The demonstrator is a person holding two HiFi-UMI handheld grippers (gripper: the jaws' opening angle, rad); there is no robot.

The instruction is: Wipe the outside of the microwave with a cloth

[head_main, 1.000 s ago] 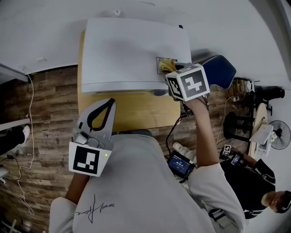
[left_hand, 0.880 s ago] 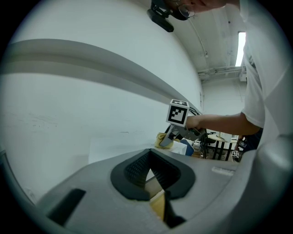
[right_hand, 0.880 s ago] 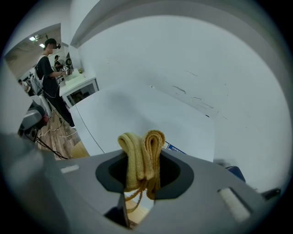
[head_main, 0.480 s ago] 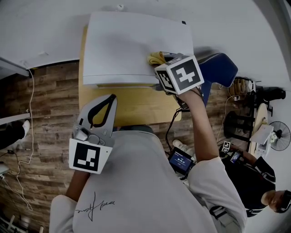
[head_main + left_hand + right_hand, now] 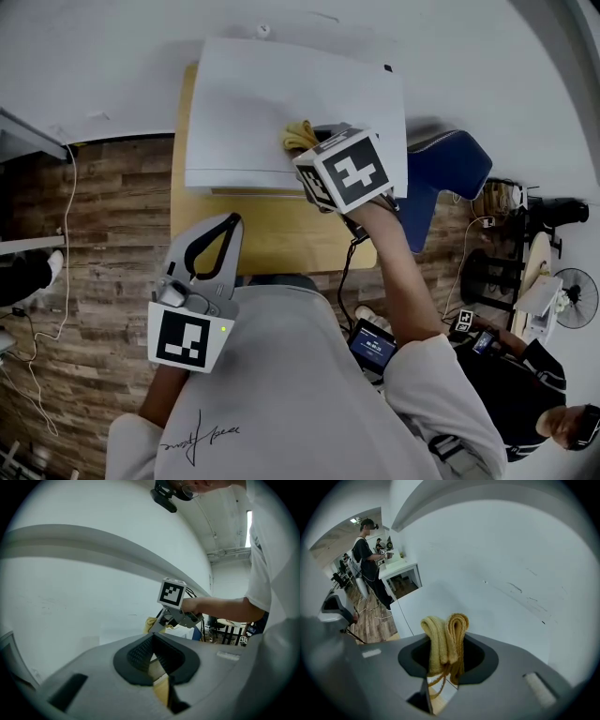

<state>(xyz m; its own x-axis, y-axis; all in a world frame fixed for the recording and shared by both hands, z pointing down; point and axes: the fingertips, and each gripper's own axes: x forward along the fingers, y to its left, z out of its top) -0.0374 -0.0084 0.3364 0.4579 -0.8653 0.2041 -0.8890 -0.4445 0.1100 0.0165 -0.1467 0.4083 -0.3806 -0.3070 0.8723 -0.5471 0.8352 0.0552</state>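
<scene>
The white microwave [image 5: 253, 103] stands on a wooden table [image 5: 272, 230] against the wall. My right gripper [image 5: 314, 142] rests on the microwave's top, right of its middle, shut on a folded yellow cloth [image 5: 298, 134]. In the right gripper view the cloth [image 5: 443, 637] bulges up between the jaws against the white surface [image 5: 501, 583]. My left gripper [image 5: 228, 223] hovers over the table's front edge, shut with nothing in it. The left gripper view shows its pads [image 5: 140, 651] pressed together, with the right gripper's marker cube [image 5: 171, 593] and the cloth [image 5: 151, 622] beyond.
A blue chair [image 5: 445, 169] stands right of the table. Cables [image 5: 58, 281] trail over the wood floor at left. Another person [image 5: 525, 384] stands at lower right near a black stand and a fan [image 5: 574, 286]. A small screen device [image 5: 375, 345] hangs at my waist.
My right gripper has slid left across the microwave's top with the cloth, from the right edge toward the middle. The left gripper has stayed where it was.
</scene>
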